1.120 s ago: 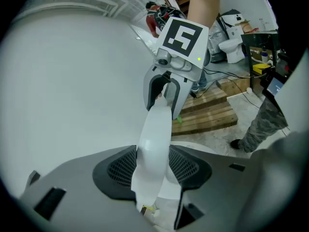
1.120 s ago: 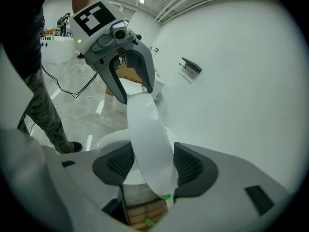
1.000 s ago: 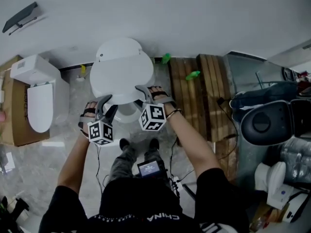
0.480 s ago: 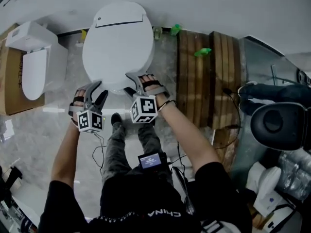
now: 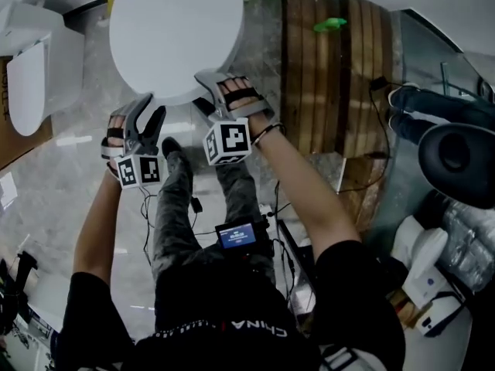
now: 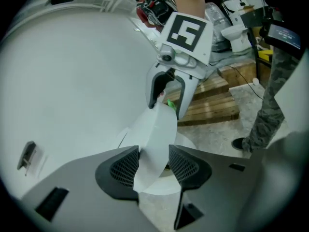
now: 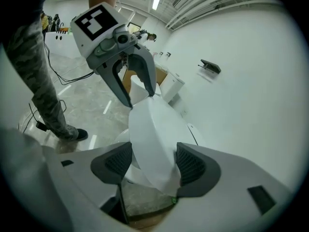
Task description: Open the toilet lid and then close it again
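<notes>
Both grippers are on the front edge of the white toilet lid, side by side, with the person standing right at the front of the toilet.

- Left gripper: jaws closed on the lid's rim, which fills the gap between the pads.
- Right gripper: lid edge sits between its jaws with both pads against it; jaws are opening.
- Lid is tilted, front edge raised off the toilet rim below it. Hinge end is toward the white wall.

Surroundings:
- Wooden pallet lies on the floor just beside the toilet on the person's right, with two green bits at its far end.
- A second white toilet stands to the left, near but not touching, with a cardboard box under it.
- Person's shoes and legs are directly in front of the bowl, below the grippers.
- Thin black cables trail over the marble floor by the feet. A small device with a lit screen hangs at the waist.
- Large black round object sits far right, well apart.
- Dark bracket is on the wall, above and clear of the lid.
</notes>
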Demonstrator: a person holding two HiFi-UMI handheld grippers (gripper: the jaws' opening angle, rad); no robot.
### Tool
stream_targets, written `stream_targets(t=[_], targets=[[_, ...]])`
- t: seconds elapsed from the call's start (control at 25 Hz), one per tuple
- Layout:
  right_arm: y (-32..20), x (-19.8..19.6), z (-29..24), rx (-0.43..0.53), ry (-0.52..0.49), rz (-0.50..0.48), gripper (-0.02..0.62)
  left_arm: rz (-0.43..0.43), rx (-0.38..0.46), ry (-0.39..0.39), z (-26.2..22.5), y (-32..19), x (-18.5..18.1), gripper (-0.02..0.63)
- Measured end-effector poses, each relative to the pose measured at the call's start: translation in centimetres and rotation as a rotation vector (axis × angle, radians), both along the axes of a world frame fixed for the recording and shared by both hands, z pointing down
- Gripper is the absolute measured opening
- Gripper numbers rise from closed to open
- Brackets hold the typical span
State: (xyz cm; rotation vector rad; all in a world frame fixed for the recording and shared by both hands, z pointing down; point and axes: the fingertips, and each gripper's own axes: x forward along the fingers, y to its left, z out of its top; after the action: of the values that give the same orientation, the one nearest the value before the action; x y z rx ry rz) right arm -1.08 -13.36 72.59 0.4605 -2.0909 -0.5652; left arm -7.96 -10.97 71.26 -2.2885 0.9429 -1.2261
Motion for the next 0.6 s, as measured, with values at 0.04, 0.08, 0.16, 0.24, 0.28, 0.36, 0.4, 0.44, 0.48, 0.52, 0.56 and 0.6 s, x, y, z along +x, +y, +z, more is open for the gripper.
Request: stream_targets(t=[0.04,0.08,0.16,0.24,0.28,0.36,0.4,0.44,0.48,0.52,0.56,0.6], targets=[[0.3,0.1,0.9,0.008,0.006,0.001,0.279,-0.002,-0.007,0.01,0.8,0.2,0.1,0.188],[0.5,0.3,1.8,0.018,0.009,0.003,0.281,-0.001,-0.009,0.01,1.6,0.5,0.3,0.181],[1.0,0.6,3.7,0.036,0.015,0.009,0.285,0.002,-0.004,0.009,3.4,0.9,0.5,0.173],[1.3,0.7,5.7,0.049,0.029,0.011,0.289,-0.003,-0.008,0.013,5.3,1.2,0.6,0.158],[1.5,0.7,6.6,0.055,0.037,0.01,0.29,-0.007,-0.009,0.013,6.3,1.4,0.6,0.152],[1.9,0.7,8.5,0.067,0.049,0.007,0.293,-0.016,-0.01,0.013,8.0,1.8,0.5,0.144],[2.0,0.6,9.3,0.074,0.054,0.005,0.293,-0.018,-0.01,0.012,8.9,1.9,0.4,0.141],[2.1,0.6,10.2,0.08,0.059,0.002,0.295,-0.019,-0.011,0.01,9.8,2.1,0.4,0.139],[2.2,0.6,11.1,0.086,0.063,-0.001,0.295,-0.021,-0.014,0.008,10.7,2.2,0.3,0.137],[2.3,0.6,12.0,0.089,0.067,-0.005,0.295,-0.022,-0.018,0.006,11.6,2.3,0.3,0.135],[2.4,0.6,12.9,0.089,0.068,-0.008,0.296,-0.023,-0.022,0.0,12.5,2.3,0.3,0.132],[2.5,0.6,13.8,0.086,0.068,-0.011,0.296,-0.02,-0.024,-0.01,13.4,2.4,0.3,0.126]])
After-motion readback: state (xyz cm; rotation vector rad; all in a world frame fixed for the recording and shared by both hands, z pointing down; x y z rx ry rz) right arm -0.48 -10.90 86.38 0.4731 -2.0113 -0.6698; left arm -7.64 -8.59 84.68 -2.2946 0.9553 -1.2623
